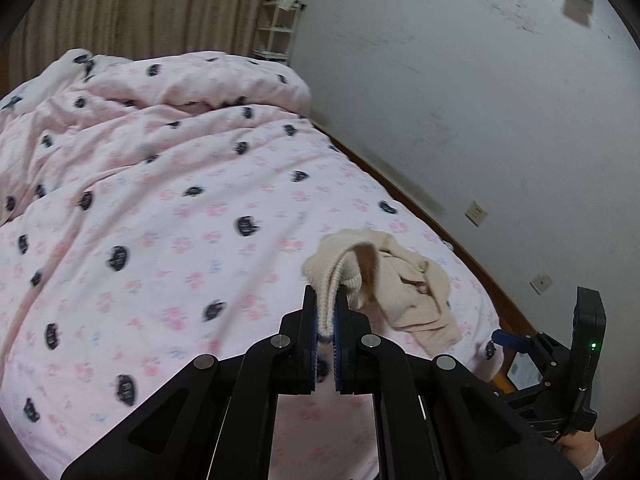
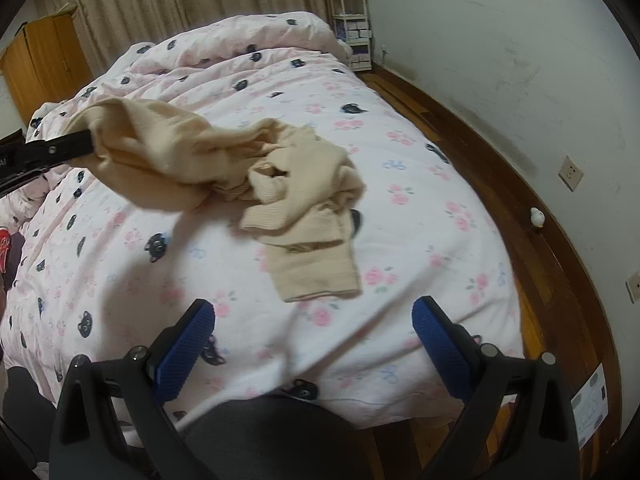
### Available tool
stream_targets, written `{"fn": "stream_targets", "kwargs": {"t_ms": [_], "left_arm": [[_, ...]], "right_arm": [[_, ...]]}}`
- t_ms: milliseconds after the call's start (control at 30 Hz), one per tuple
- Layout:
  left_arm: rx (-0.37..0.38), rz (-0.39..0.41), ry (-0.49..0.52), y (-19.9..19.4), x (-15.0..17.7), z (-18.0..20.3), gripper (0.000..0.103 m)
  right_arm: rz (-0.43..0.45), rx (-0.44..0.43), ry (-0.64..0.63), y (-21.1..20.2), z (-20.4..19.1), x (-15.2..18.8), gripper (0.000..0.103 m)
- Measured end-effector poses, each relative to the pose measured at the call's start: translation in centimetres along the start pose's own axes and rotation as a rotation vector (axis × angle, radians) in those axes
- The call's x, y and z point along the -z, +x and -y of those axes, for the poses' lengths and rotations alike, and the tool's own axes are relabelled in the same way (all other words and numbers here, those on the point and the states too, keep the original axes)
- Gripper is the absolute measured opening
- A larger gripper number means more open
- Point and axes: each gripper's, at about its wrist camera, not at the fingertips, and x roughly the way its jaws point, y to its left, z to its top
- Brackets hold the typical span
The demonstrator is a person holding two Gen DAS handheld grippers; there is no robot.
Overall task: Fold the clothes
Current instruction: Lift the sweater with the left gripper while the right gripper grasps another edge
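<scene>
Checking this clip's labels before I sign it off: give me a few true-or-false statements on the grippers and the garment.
1. The left gripper is shut on the beige sweater. True.
2. The right gripper grips the sweater's hem. False: its jaws stand wide apart over the bed cover, touching no cloth.
3. The sweater lies neatly folded. False: it is crumpled, one end lifted by the left gripper, the rest bunched on the cover.
4. The bed cover is pink with dark cat-face prints. True.
5. The sweater hangs over the wooden floor. False: it is over the bed.
</scene>
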Motion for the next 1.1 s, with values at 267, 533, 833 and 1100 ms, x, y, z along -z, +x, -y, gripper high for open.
{"fn": "stream_targets", "kwargs": {"t_ms": [267, 533, 833, 1100], "left_arm": [[-0.061, 0.034, -0.065, -4.2, 2.2, -4.6, 0.004], [-0.093, 0.042, -0.119, -7.9, 5.0, -8.3, 0.004], [-0.119, 0.045, -0.183, -11.1, 8.2, -12.1, 0.004], [-0.129, 0.055, -0.217, -13.3, 10.2, -14.6, 0.004]], "right_arm": [[0.004, -0.056, -0.079, 0.3, -5.0, -0.2, 0.100], [-0.002, -0.234, -0.224, 0.6, -13.8, 1.6, 0.100], [-0.112, -0.508, -0.343, 1.3, -23.9, 4.4, 0.067], [-0.108, -0.466, -0.365, 2.0, -27.5, 4.7, 0.045]]}}
